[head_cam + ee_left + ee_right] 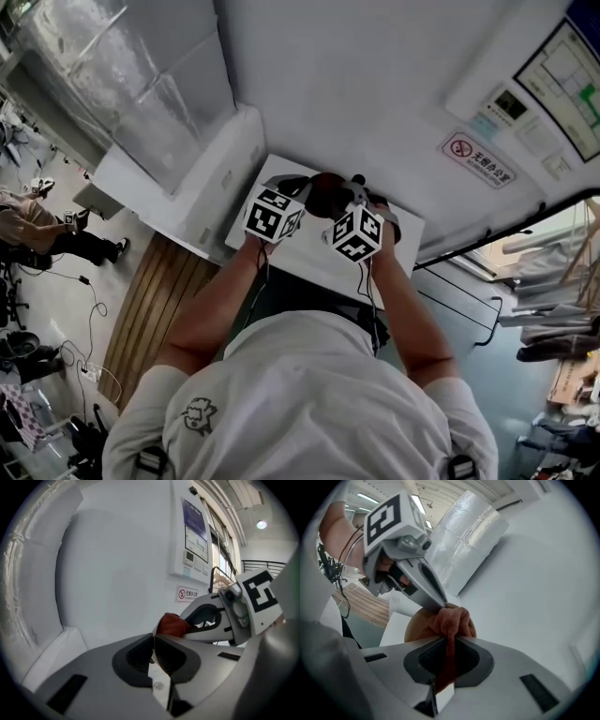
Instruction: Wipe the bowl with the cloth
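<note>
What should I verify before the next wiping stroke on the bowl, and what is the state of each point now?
1. Cloth gripped by the right gripper: ok, it runs between the shut jaws.
2. Bowl held by the left gripper: ok as far as I can see; the jaws are shut at its rim.
3. Cloth in contact with the bowl: ok, it is bunched against the rim.
4. Bowl above the white table: ok in the head view.
5. Bowl resting on the table or lifted: cannot tell.
6. Inside of the bowl clean: cannot tell, the cloth and grippers hide it.
</note>
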`<state>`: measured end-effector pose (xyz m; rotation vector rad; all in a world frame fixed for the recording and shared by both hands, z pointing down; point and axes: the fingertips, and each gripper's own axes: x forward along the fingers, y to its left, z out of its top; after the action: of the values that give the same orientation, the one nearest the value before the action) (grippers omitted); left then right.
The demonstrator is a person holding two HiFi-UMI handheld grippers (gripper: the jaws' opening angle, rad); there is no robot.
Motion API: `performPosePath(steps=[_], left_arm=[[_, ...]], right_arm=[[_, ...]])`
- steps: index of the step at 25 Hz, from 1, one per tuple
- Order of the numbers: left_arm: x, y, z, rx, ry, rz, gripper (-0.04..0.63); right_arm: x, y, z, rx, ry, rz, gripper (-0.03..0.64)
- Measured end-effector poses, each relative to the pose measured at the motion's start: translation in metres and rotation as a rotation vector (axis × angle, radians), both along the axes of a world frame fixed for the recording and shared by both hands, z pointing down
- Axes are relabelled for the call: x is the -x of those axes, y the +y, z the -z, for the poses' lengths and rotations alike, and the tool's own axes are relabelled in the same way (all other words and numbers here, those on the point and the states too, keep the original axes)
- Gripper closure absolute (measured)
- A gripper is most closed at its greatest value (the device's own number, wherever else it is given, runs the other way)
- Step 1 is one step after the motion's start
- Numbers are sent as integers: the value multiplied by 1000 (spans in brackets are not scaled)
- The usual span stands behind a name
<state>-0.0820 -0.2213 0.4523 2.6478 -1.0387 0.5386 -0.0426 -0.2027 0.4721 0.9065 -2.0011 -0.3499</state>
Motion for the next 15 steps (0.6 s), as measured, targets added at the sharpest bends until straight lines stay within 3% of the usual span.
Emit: performPosePath(steps=[4, 15], left_arm=[[-16, 4, 10, -1, 49, -39, 568], [5, -11, 8, -41, 4, 44, 571]], right_arm=[[13, -1, -6, 20, -5, 15, 569], [37, 28, -25, 96, 21, 149, 569]])
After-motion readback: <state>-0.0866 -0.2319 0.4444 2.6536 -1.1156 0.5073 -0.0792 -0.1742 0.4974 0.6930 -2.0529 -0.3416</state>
